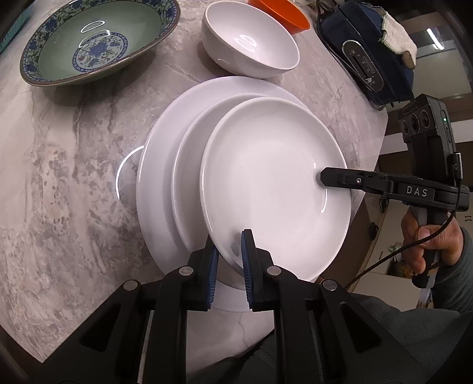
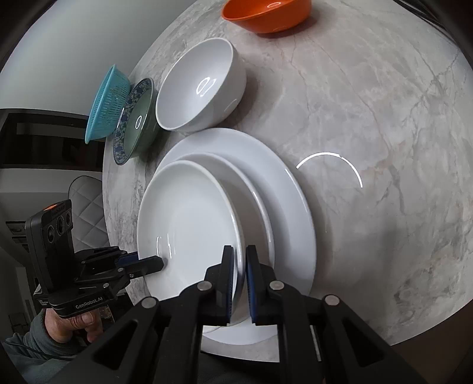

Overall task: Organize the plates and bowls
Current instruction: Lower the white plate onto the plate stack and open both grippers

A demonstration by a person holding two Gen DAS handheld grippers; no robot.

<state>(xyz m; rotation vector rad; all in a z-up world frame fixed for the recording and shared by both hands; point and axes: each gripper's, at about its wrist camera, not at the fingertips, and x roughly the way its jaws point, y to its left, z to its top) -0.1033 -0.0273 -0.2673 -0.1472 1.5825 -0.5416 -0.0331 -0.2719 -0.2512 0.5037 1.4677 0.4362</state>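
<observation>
Three white plates are stacked on the marble table: a large plate [image 1: 156, 165] [image 2: 292, 212], a medium plate [image 1: 189, 165] [image 2: 257, 212] on it, and a small plate [image 1: 266, 177] [image 2: 192, 221] on top, shifted toward the table's near edge. My left gripper [image 1: 230, 239] [image 2: 159, 263] is shut on the small plate's near rim. My right gripper [image 2: 239, 251] [image 1: 323, 178] is shut on the rim at another side. Whether the small plate rests on the medium one or hangs just above it, I cannot tell.
Beyond the plates stand a white bowl [image 1: 251, 38] [image 2: 201, 85], a green bowl with a blue flower pattern [image 1: 97, 41] [image 2: 136, 121], an orange bowl [image 1: 280, 14] [image 2: 266, 14] and a teal colander [image 2: 108, 100]. A dark device [image 1: 366, 50] lies at the table's edge.
</observation>
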